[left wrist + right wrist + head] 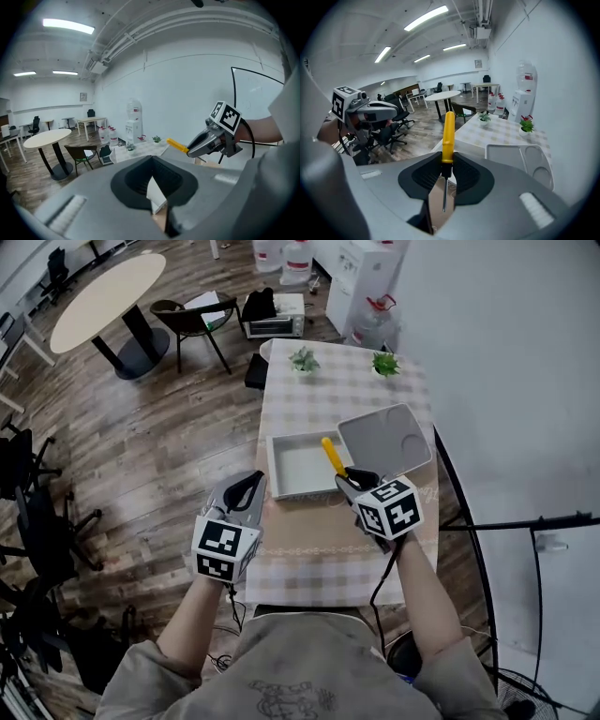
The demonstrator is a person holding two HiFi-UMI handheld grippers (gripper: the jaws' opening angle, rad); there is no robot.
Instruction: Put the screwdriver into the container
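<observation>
Clamping the yellow-handled screwdriver (448, 133) just where handle meets metal shaft, the right claw (446, 161) is holding it in the air over the near right corner of the shallow white rectangular container (281, 470), with the handle pointing forward and the thin shaft pointing back between the jaws. The left claw (246, 491) is hovering off the table's left edge with its jaws drawn almost together on nothing, taking no part. So the pick-up is looking done, while the placing is not: the container is lying empty on the checked-cloth table (328, 554) and the screwdriver is not yet inside it. What is remaining, by my reckoning, is carrying the tool a little further left over the opening, lowering it and letting go. A grey moulded tray (384, 439) is lying against the container's right side, close enough to catch a careless drop; two small potted plants (303, 359) are standing well apart at the far end, out of the way.
</observation>
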